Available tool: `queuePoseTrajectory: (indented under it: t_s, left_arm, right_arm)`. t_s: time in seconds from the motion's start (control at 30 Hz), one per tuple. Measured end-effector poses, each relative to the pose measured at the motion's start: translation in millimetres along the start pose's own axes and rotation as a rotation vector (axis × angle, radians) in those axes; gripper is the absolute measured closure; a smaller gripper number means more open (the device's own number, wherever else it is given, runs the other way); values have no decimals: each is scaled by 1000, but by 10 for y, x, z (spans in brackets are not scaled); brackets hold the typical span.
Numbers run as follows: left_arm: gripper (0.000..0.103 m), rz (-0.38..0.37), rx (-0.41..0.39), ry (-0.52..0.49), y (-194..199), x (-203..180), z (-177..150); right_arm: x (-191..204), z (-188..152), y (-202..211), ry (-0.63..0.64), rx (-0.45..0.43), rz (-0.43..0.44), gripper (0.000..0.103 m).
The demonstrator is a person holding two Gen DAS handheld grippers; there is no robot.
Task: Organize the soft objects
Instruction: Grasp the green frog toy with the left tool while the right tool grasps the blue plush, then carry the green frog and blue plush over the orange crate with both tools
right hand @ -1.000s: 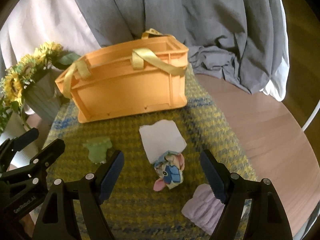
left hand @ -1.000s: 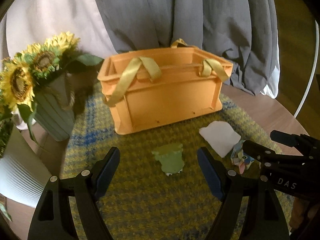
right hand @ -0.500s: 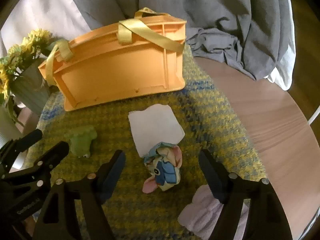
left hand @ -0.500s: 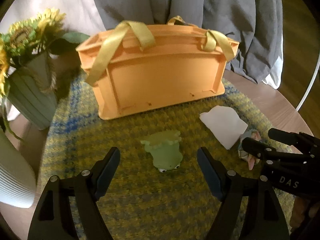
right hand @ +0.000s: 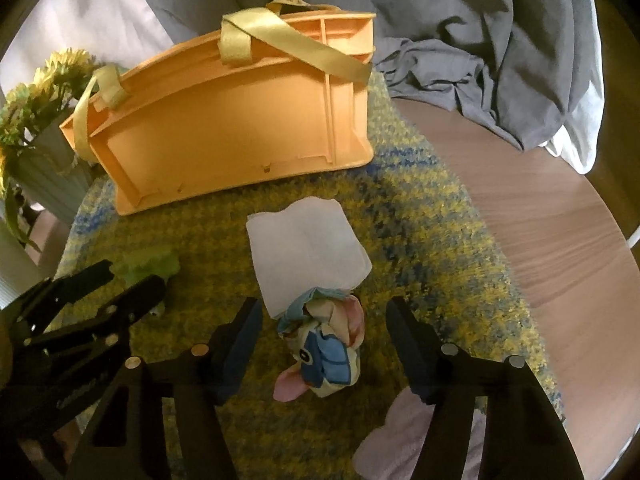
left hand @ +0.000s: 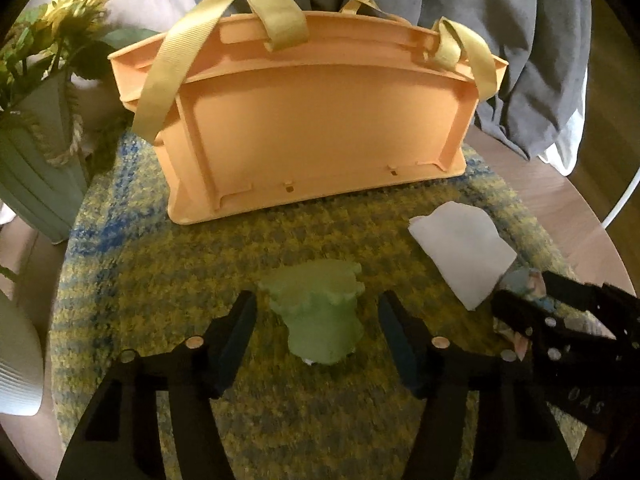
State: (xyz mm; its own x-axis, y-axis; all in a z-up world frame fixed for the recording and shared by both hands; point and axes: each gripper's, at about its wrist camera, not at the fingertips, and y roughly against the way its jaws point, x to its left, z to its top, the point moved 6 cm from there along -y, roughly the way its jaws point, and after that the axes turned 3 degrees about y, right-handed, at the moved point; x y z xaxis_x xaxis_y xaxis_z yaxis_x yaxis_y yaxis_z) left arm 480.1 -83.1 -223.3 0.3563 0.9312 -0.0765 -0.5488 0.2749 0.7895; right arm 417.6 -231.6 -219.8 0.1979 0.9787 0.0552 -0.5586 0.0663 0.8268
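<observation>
An orange crate (left hand: 320,128) with yellow straps stands on a yellow-blue mat (left hand: 180,264); it also shows in the right wrist view (right hand: 224,136). A green soft toy (left hand: 320,316) lies between the open fingers of my left gripper (left hand: 316,336). A blue-pink soft toy (right hand: 324,352) lies between the open fingers of my right gripper (right hand: 324,344). A white folded cloth (right hand: 304,248) lies just beyond it, also seen in the left wrist view (left hand: 464,252). A lilac cloth (right hand: 400,436) lies under the right finger.
A green vase with sunflowers (left hand: 36,120) stands left of the crate. Grey fabric (right hand: 460,40) hangs behind the round wooden table (right hand: 560,220). A white ribbed object (left hand: 16,364) sits at the left edge.
Both grippers have moved down and forward. The green toy now sits between the left fingers and the blue-pink toy between the right fingers. Both stay open.
</observation>
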Motion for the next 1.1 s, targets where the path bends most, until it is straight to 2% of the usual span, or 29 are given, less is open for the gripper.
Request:
queuePoseTrajectory:
  t_s: [0.17,0.27,0.7,1.1]
  left_arm:
    - [59,2,16,0,-60,-16,0]
    - [59,5,14,-8,-61,-25,-9]
    - [60,-6,-1,-21,151,-59,-28]
    - [60,3,-70,-13,552,-55,38]
  right_arm:
    - [-10,-37,-76,-6,29,17,50]
    - [-12,-58,-104,-10,39,25,58]
    - [-3,-79,3,-20,23,40,60]
    - [60,31,310,0,-38,69,60]
